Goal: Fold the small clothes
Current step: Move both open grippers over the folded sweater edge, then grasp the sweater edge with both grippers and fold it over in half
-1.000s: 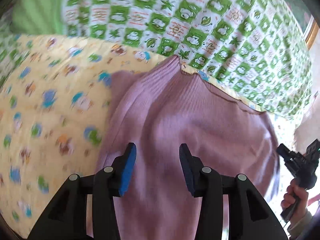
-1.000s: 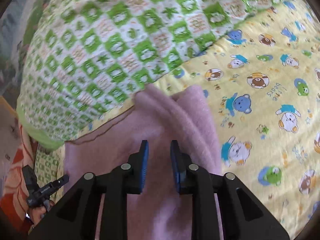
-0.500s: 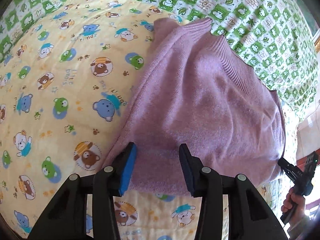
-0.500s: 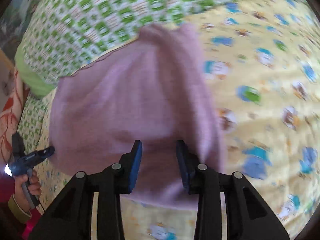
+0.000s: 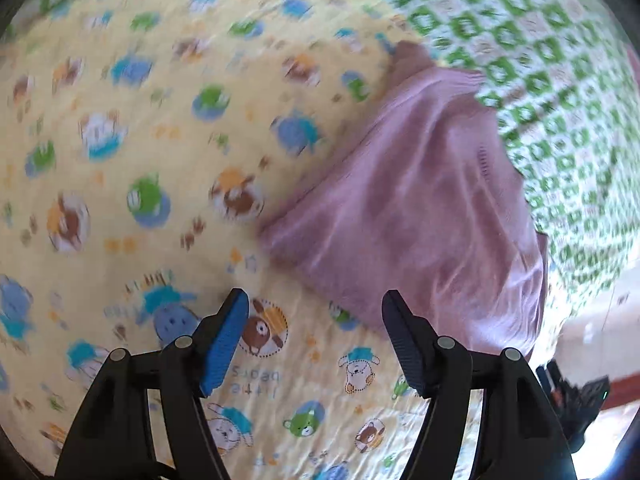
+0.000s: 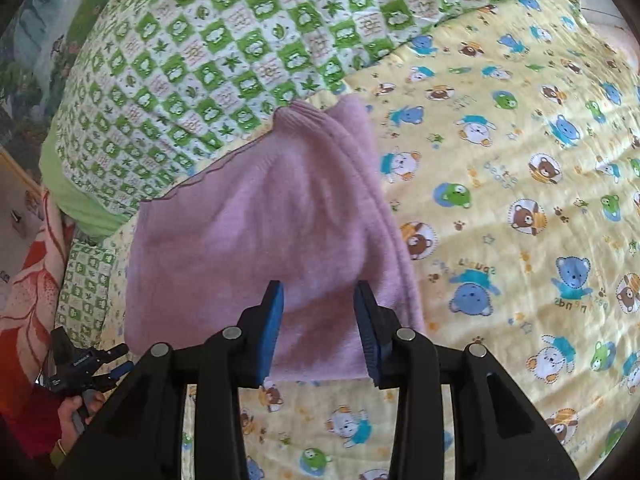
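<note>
A folded pink knit sweater (image 6: 268, 236) lies on a yellow bear-print blanket (image 6: 520, 240). In the left wrist view the sweater (image 5: 420, 216) is up and to the right, blurred. My left gripper (image 5: 316, 328) is open and empty, above bare blanket just left of the sweater's near edge. My right gripper (image 6: 320, 320) is open and empty, its fingers above the sweater's near edge, nothing between them. The left gripper also shows low at the left of the right wrist view (image 6: 86, 364), held in a hand.
A green-and-white checked quilt (image 6: 240, 52) lies behind the sweater. A red floral cloth (image 6: 24, 292) is at the far left. The blanket spreads wide to the right of the sweater. The right gripper's handle (image 5: 576, 396) shows at the lower right of the left wrist view.
Both grippers have let go of the sweater and drawn back from it. The left one opened wider and swung left over bare blanket. The sweater now lies folded.
</note>
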Tool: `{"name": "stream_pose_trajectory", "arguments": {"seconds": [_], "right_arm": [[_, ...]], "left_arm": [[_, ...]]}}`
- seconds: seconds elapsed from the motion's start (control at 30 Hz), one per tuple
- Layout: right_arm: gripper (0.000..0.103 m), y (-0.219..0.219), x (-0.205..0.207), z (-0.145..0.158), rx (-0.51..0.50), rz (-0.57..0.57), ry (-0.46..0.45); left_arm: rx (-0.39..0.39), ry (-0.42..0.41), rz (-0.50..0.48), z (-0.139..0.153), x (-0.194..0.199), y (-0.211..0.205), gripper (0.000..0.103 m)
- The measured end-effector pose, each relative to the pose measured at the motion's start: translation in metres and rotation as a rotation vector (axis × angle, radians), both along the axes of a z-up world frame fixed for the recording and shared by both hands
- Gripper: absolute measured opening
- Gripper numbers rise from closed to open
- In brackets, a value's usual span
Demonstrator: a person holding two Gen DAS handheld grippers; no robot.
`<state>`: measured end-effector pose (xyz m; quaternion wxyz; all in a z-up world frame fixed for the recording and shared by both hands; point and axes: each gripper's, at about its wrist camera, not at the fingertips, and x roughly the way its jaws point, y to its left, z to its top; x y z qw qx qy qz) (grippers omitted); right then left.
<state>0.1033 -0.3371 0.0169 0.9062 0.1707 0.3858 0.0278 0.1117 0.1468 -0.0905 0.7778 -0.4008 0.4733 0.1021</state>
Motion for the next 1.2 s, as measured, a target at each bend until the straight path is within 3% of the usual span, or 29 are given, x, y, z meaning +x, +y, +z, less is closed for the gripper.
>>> {"name": "stream_pose_trajectory", "arguments": {"seconds": [0.13, 0.27, 0.33, 0.37, 0.4, 0.6, 0.8, 1.0, 1.07, 1.2], "right_arm": [[0.042, 0.024, -0.002, 0.001, 0.026, 0.055, 0.004], [0.044, 0.041, 0.002, -0.003, 0.046, 0.09, 0.017], [0.044, 0.045, 0.004, -0.007, 0.055, 0.1, 0.031], [0.044, 0.046, 0.005, -0.009, 0.057, 0.102, 0.039], [0.044, 0.047, 0.007, -0.01, 0.058, 0.101, 0.045], [0.044, 0.043, 0.014, -0.007, 0.069, 0.104, 0.043], [0.045, 0.039, 0.029, 0.002, 0.09, 0.121, 0.028], [0.046, 0.052, 0.061, 0.015, 0.095, 0.199, 0.012], [0.056, 0.058, 0.077, 0.016, 0.114, 0.239, 0.018], [0.062, 0.08, 0.115, 0.011, 0.147, 0.318, 0.054]], "left_arm": [[-0.048, -0.029, 0.069, -0.005, 0.013, 0.005, 0.07], [-0.039, -0.045, 0.101, -0.008, 0.039, 0.004, 0.067], [-0.039, -0.067, 0.098, -0.004, 0.052, 0.002, 0.05], [-0.05, -0.075, 0.084, -0.003, 0.056, 0.001, 0.03], [-0.057, -0.092, 0.061, 0.0, 0.061, -0.002, 0.021], [0.091, -0.214, -0.121, 0.05, 0.074, -0.046, 0.015], [0.156, -0.33, -0.361, 0.09, 0.084, -0.117, 0.013], [0.179, -0.322, -0.544, 0.077, 0.093, -0.183, 0.012], [0.175, -0.307, -0.569, 0.069, 0.095, -0.192, 0.011], [0.168, -0.289, -0.574, 0.058, 0.103, -0.197, 0.011]]}}
